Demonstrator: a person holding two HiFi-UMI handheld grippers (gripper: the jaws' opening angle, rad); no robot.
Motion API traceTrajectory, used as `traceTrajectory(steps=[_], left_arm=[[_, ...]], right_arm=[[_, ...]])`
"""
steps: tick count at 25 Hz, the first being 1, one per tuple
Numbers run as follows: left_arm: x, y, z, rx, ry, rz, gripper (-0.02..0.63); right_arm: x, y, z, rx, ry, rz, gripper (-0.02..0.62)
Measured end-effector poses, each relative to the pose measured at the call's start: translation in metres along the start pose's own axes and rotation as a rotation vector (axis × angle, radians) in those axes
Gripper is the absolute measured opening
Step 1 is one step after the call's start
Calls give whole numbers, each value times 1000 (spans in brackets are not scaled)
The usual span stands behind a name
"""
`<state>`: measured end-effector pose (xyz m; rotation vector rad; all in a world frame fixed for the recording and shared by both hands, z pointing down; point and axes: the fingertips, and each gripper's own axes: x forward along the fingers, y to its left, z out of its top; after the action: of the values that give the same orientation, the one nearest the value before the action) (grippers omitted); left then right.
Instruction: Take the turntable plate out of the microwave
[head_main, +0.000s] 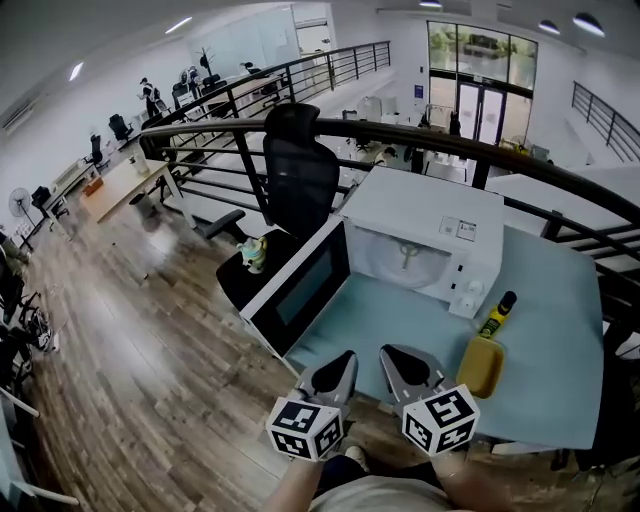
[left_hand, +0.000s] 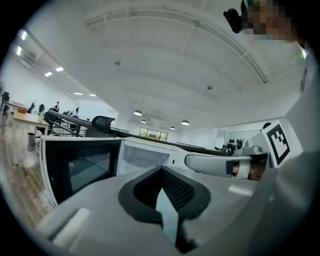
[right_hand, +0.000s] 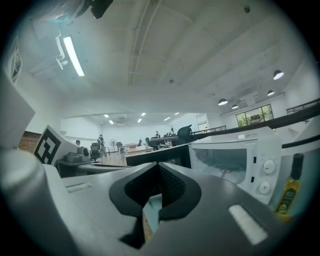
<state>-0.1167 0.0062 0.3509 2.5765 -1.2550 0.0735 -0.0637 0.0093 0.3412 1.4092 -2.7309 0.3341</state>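
Observation:
The white microwave (head_main: 430, 225) stands on the pale blue table (head_main: 545, 330), its door (head_main: 300, 290) swung wide open to the left. Inside the lit cavity the turntable plate (head_main: 402, 262) shows faintly over its centre hub. Both grippers hover side by side over the table's near edge, well short of the microwave. My left gripper (head_main: 345, 358) (left_hand: 161, 170) is shut with nothing in it. My right gripper (head_main: 392, 352) (right_hand: 159, 166) is also shut and empty. The right gripper view shows the open cavity (right_hand: 225, 162) and the control knobs (right_hand: 269, 166).
A yellow sponge-like pad (head_main: 481, 366) and a small bottle (head_main: 497, 314) with a black cap lie right of the microwave. A black office chair (head_main: 298, 170) and a dark stool with a small figurine (head_main: 254, 252) stand behind the door. A black railing (head_main: 540, 160) runs behind the table.

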Motion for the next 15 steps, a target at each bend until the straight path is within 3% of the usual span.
traceTrajectory(steps=[7, 12, 15], left_arm=[[6, 23, -15, -18, 60, -78, 0], [17, 16, -27, -86, 85, -149, 0], [24, 10, -23, -71, 88, -192, 0]], right_arm=[[19, -3, -11, 35, 8, -95, 21], [19, -8, -27, 39, 73, -136, 21], [18, -16, -22, 34, 74, -178, 21]])
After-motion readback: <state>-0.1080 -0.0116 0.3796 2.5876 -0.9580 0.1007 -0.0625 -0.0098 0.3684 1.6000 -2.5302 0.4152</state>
